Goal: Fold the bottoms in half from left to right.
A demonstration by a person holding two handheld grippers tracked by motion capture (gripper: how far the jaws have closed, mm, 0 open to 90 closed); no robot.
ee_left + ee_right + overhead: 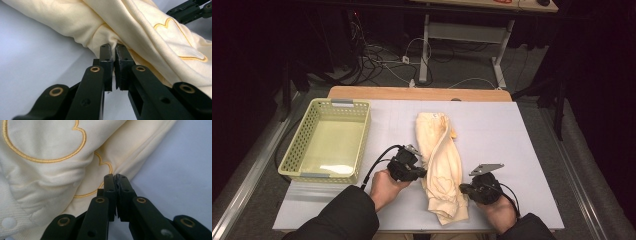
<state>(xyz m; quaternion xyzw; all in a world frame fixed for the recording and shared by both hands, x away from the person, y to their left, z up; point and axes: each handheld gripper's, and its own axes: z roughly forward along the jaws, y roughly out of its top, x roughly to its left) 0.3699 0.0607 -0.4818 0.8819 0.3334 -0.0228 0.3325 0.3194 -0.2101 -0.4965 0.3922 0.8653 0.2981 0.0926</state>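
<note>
Item: 1 cream garment [441,162] with gold embroidered outlines, lying lengthwise mid-table on the pale table [522,150], loosely bunched and rolled along its length.

Left gripper [115,51]: jaws closed to a sliver, pinching a small gathered fold at the garment's left edge.

Right gripper [116,180]: jaws pressed together at the garment's right hem; thin fabric edge apparently nipped between them, hold not fully verifiable.

Also present: 1 yellow-green perforated basket [297,150], well apart to the left.

Risks, judged:
- Shallow bite on both sides; likely slip-out on lifting, cloth weight pulling a thin fold free.
- Only 1 layer caught; probable unrolling or sagging of the bunched middle.
- Uneven pull between 2 grips; twisting, dragging across the table.
- Right hold marginal; possible 1-sided drop.
</note>
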